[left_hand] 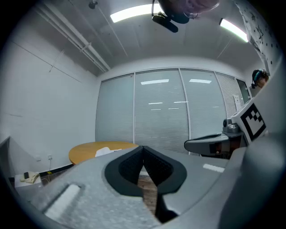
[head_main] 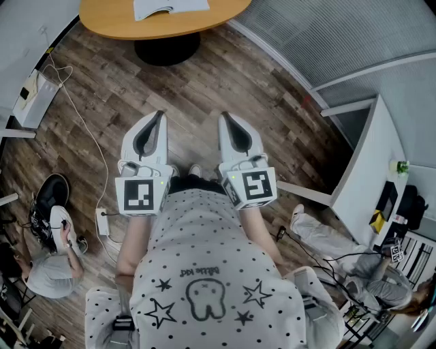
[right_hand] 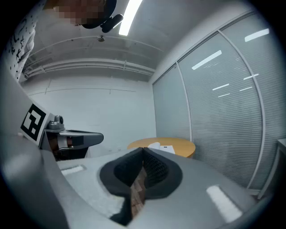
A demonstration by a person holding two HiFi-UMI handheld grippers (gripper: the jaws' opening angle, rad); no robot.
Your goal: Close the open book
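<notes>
An open book (head_main: 167,7) with white pages lies on a round wooden table (head_main: 129,26) at the far end of the room. It shows small in the left gripper view as the book (left_hand: 106,150) and in the right gripper view as the book (right_hand: 161,147). My left gripper (head_main: 160,114) and right gripper (head_main: 224,116) are held side by side in front of my body, well short of the table. Both are shut with nothing between their jaws. Each points roughly level toward the table.
The wooden floor (head_main: 204,82) stretches between me and the table. A white desk (head_main: 371,157) stands at the right with a person seated near it. Another seated person (head_main: 51,266) is at the left, and a cable (head_main: 85,129) runs over the floor. Glass walls with blinds (left_hand: 178,112) lie behind the table.
</notes>
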